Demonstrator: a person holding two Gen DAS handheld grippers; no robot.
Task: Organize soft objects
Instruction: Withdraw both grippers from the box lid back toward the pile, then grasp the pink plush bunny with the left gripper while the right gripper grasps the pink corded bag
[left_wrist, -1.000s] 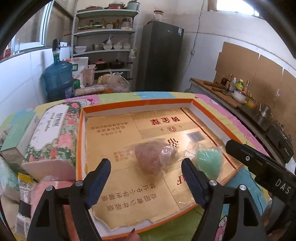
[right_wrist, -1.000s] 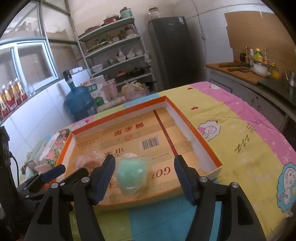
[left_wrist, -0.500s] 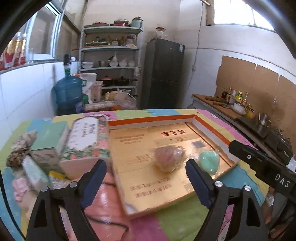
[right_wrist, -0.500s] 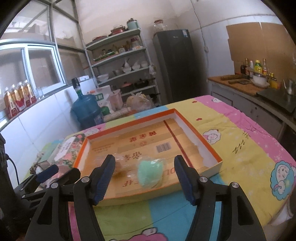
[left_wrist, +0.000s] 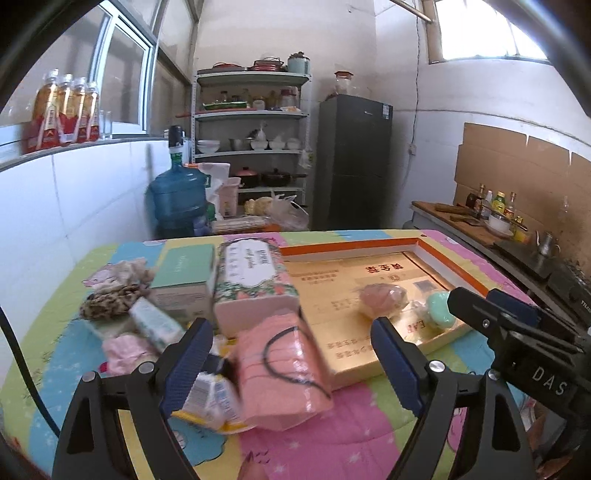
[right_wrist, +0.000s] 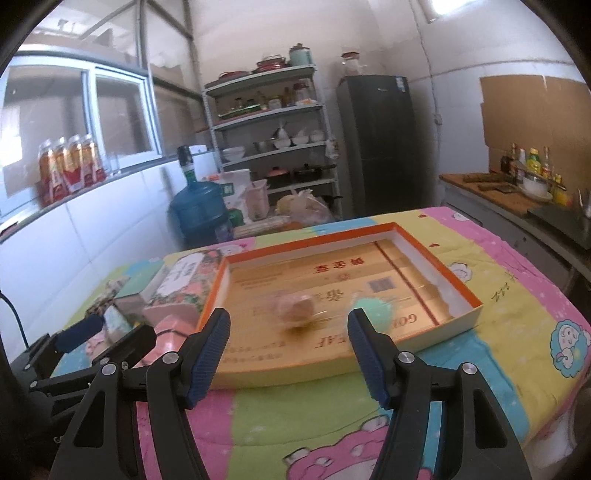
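An orange-rimmed cardboard tray (left_wrist: 351, 246) (right_wrist: 314, 242) lies on the table. In it sit a pink soft ball in plastic wrap (left_wrist: 382, 298) (right_wrist: 297, 308) and a mint-green soft ball (left_wrist: 439, 312) (right_wrist: 373, 314). My left gripper (left_wrist: 291, 363) is open and empty, hovering over a pink pack of face masks (left_wrist: 284, 369) left of the tray. My right gripper (right_wrist: 290, 356) is open and empty above the tray's near edge. It also shows in the left wrist view (left_wrist: 509, 332).
Left of the tray stand a floral tissue pack (left_wrist: 255, 284) (right_wrist: 181, 284), a green box (left_wrist: 184, 277), small packets (left_wrist: 155, 325), a furry item (left_wrist: 110, 302) and a yellow-white pouch (left_wrist: 210, 398). A cable (left_wrist: 22, 362) runs at the left edge.
Both grippers have pulled back and up from the tray. The left one has swung left, over the pile of packs. Both balls stay in the tray.
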